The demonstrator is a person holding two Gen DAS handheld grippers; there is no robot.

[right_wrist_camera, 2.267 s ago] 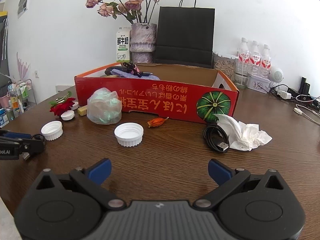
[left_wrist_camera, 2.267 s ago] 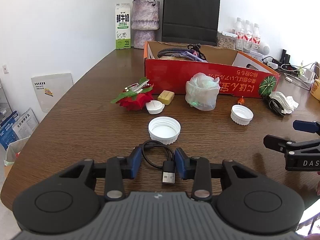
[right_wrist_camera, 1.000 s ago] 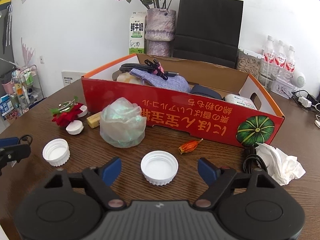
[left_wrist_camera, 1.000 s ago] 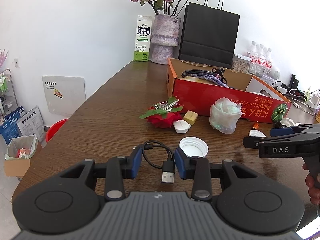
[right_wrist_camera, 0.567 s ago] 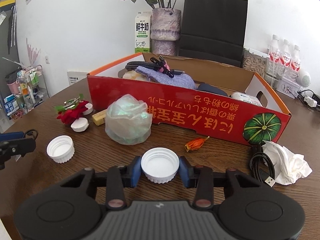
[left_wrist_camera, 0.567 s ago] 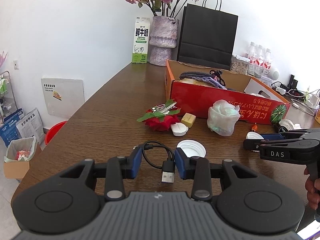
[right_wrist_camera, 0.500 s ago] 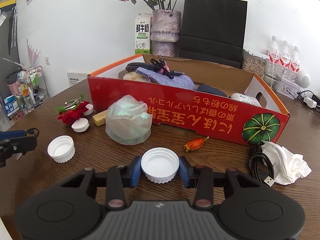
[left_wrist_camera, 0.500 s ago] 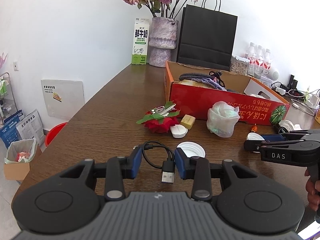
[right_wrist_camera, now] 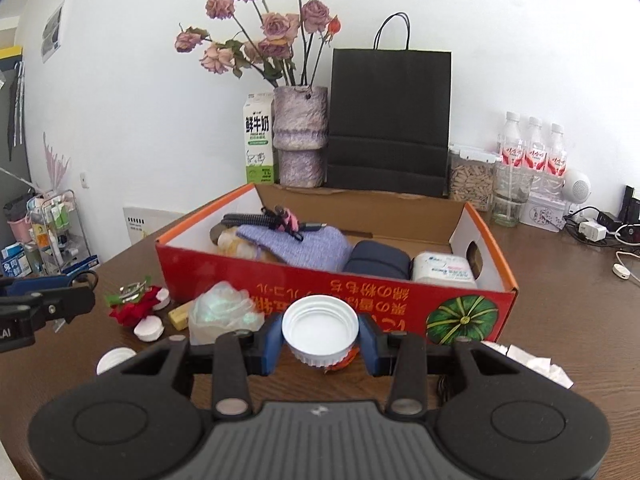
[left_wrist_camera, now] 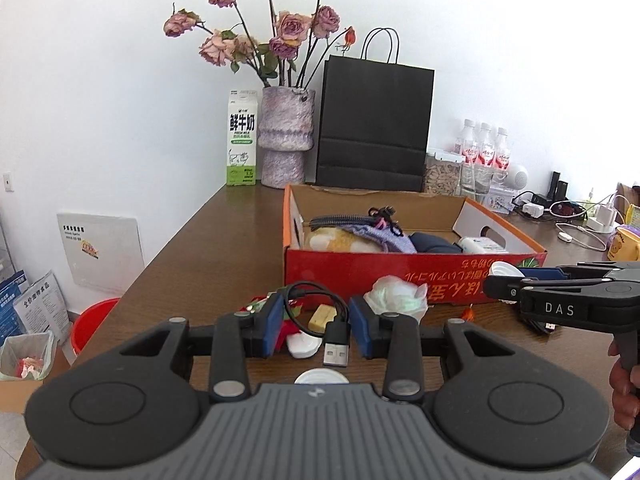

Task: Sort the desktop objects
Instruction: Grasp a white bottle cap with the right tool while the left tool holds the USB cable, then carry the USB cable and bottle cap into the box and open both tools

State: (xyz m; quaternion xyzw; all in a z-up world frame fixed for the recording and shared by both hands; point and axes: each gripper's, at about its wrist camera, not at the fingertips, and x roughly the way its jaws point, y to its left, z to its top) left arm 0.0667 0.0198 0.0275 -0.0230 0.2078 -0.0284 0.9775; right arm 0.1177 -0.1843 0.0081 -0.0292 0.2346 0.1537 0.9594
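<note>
My left gripper (left_wrist_camera: 316, 326) is shut on a looped black USB cable (left_wrist_camera: 336, 340), whose plug hangs down between the blue pads. A white bottle cap (right_wrist_camera: 320, 328) sits open side up in my right gripper (right_wrist_camera: 320, 332), which is shut on it above the table. Both grippers hover just in front of the red cardboard box (right_wrist_camera: 360, 292), which holds a purple cloth, a dark pouch and a tissue pack. In the left wrist view the right gripper (left_wrist_camera: 500, 279) shows at the right with the cap (left_wrist_camera: 502, 269), level with the box (left_wrist_camera: 352, 272) front.
On the wooden table before the box lie a crumpled plastic bag (right_wrist_camera: 224, 312), a red flower (right_wrist_camera: 134, 308), a yellow block (right_wrist_camera: 178, 314), two small white lids (right_wrist_camera: 149, 330) and a larger cap (right_wrist_camera: 114, 358). A tissue (right_wrist_camera: 528, 362) lies right. Vase, milk carton, black bag and bottles stand behind.
My right gripper closed on the white cap and lifted it off the table. My left gripper rose with the cable. Both now look over the box's front wall.
</note>
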